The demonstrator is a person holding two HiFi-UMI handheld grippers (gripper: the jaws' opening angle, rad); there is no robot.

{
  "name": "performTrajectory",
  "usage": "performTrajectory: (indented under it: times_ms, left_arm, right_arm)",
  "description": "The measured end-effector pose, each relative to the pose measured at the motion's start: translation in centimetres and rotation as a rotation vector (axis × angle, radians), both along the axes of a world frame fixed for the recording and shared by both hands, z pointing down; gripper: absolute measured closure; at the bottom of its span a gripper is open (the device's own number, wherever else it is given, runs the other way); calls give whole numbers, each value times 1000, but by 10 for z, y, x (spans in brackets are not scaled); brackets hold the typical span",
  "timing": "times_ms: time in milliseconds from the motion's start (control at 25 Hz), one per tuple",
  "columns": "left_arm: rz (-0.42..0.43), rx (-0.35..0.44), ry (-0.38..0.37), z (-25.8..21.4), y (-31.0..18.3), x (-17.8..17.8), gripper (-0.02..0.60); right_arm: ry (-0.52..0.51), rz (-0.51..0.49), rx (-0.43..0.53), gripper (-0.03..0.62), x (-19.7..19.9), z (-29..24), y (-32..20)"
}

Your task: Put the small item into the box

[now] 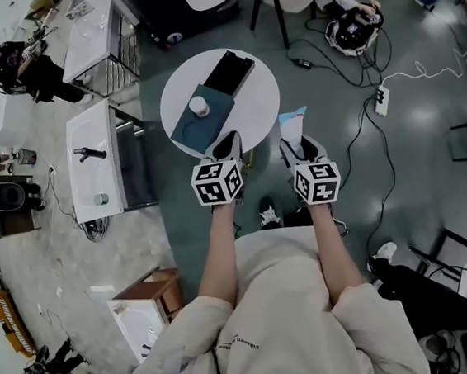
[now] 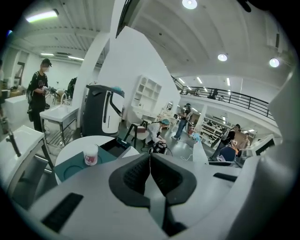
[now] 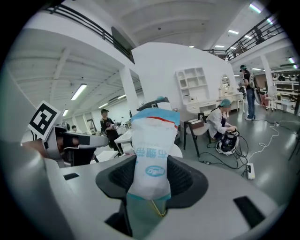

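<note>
Between the fingers of the right gripper stands a small packet, white with blue print and a red stripe near its top. The fingers are clenched on its lower half, and its upper end juts out past their tips. Seen from the head view, the packet is just beside the right-hand rim of a round white worktop, over the grey floor and apart from the box.

The box is black, oblong and open at the top, and it lies toward the far side of the worktop. Touching its near end is a flat teal piece, which looks like a lid or a tray, though the view is too small to tell which. A small white jar stands upright on it. The left gripper view shows the same jar on the teal piece, with the box behind it.

At the near rim of the worktop is the left gripper, close to the teal piece's near corner. Its fingers are pressed together with nothing between them.

Both grippers are side by side, held out on bare forearms from cream sleeves. Farther right on the floor lie a white power strip and its cable.
</note>
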State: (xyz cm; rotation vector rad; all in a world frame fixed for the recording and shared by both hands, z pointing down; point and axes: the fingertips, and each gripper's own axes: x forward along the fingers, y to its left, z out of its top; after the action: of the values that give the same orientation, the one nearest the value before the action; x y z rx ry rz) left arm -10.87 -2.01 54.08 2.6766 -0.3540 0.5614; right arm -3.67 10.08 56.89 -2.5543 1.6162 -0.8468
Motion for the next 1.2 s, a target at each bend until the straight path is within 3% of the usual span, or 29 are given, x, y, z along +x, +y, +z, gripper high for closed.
performTrajectory:
  times_ms: [360,600,720,1040,1200]
  left_arm:
    - [67,11,-38,21,20,59,560]
    - [64,34,-9,3,19,117,560]
    - [72,51,-31,5,20,154,560]
    - [-22,49,-109,10,-12,219,560]
    - [-83,55,-142,10,-35,246,560]
  right_arm:
    - [-32,79,11,378,63,17,31]
    - [-40,38,53,378,118,10,13]
    - [-73,31,78,378,159,10,3]
    - [-128,-57,111,378,247,-3,-45]
    - [-154,-147,124,378,277,-7,-79]
